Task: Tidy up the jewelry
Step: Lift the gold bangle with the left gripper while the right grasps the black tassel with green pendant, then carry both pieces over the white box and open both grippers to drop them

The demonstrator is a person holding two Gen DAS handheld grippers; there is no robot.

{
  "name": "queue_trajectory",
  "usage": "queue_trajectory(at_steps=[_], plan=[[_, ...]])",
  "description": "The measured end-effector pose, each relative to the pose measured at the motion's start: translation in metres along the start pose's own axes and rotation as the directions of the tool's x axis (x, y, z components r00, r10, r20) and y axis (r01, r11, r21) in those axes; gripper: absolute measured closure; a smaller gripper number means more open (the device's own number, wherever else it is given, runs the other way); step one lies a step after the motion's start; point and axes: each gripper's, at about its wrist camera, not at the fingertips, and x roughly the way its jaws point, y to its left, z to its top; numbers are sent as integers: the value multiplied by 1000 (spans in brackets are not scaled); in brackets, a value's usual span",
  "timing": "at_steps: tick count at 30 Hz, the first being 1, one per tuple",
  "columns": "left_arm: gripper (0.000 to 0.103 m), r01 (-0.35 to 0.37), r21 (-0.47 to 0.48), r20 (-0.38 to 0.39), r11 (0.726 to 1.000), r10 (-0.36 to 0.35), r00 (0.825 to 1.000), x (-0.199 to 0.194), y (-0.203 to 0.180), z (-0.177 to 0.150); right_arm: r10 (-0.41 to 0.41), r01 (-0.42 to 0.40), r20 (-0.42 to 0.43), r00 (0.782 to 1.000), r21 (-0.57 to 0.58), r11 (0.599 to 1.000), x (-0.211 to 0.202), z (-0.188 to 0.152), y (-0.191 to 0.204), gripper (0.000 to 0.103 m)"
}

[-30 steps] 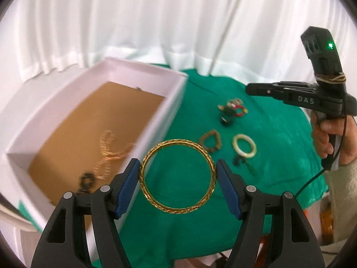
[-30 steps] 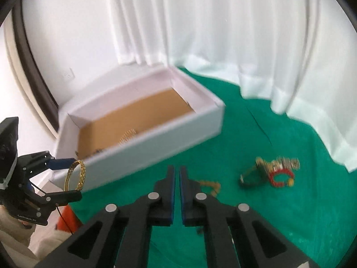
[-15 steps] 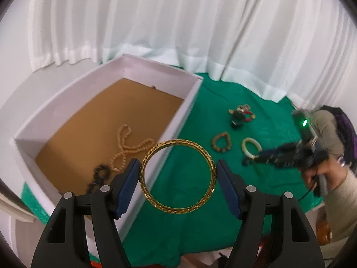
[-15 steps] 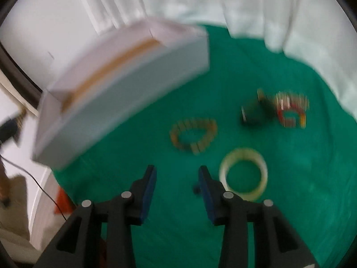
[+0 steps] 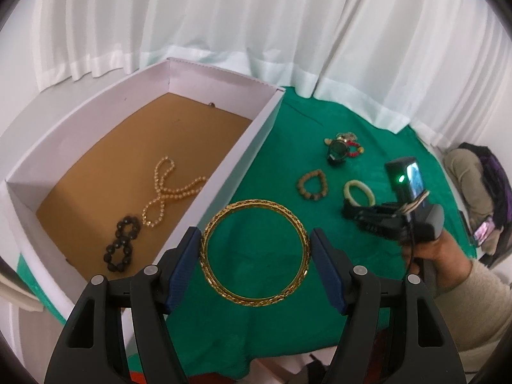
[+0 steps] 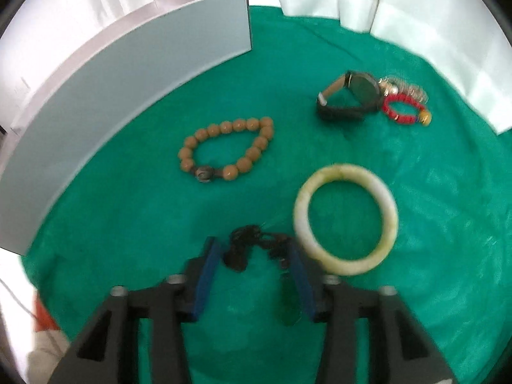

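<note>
**Meanwhile, a bangle in the air and a pendant between our fingers**

Up on our left, the left gripper (image 5: 255,267) pinches the gold bangle (image 5: 255,252) across its width, pads on opposite sides of the rim, so the ring faces the camera and cannot roll out. We hold it over the cloth just beside the white box (image 5: 246,147), likely on its way in, where a pearl necklace (image 5: 169,188) and a black bead bracelet (image 5: 123,243) already lie on the brown floor.

Our right gripper (image 6: 252,268) is low, its fingers spread moderately either side of the dark corded pendant (image 6: 256,249), not closed on it. Near it rest the jade bangle (image 6: 345,219), wooden bead bracelet (image 6: 227,148) and watch (image 6: 352,96).

Everything sits on a green cloth (image 6: 448,224), with white curtains (image 5: 256,16) behind.
</note>
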Motion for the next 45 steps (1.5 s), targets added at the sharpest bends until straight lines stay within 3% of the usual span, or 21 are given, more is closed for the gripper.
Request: queue_trajectory(at_steps=[7, 12, 15, 19, 24, 32, 38, 39, 40, 42, 45], plan=[[32, -1, -1, -12, 1000, 1, 1000, 1, 2, -3, 153, -155, 24, 988, 134, 979, -32, -2, -29, 91], [32, 27, -19, 18, 999, -26, 999, -15, 9, 7, 248, -260, 105, 963, 119, 958, -78, 12, -20, 91], [32, 11, -43, 55, 999, -9, 998, -32, 25, 19, 291, -303, 166, 942, 51, 952, -111, 38, 1, 91], [32, -82, -76, 84, 994, 88, 993, -41, 59, 37, 355, -354, 213, 910, -41, 934, -138, 78, 38, 91], [32, -151, -127, 36, 980, 157, 987, -18, 103, 54, 412, -387, 224, 883, -150, 910, -144, 114, 101, 91], [32, -266, -153, -119, 952, 250, 961, 62, 160, 73, 397, -359, 117, 910, -255, 898, -81, 168, 188, 91], [29, -321, -166, -206, 932, 286, 936, 95, 182, 69, 365, -342, 45, 930, -256, 904, -38, 174, 219, 89], [22, -318, -174, -214, 932, 279, 936, 95, 183, 68, 363, -341, 44, 931, -249, 906, -37, 172, 220, 79], [15, -313, -186, -204, 932, 275, 940, 91, 183, 67, 360, -339, 48, 932, -243, 909, -37, 170, 221, 52], [7, -307, -200, -165, 930, 277, 946, 80, 181, 66, 351, -325, 74, 933, -237, 915, -41, 163, 217, 18], [6, -309, -203, -115, 929, 291, 950, 64, 171, 63, 314, -283, 106, 943, -237, 929, -51, 148, 207, 17]])
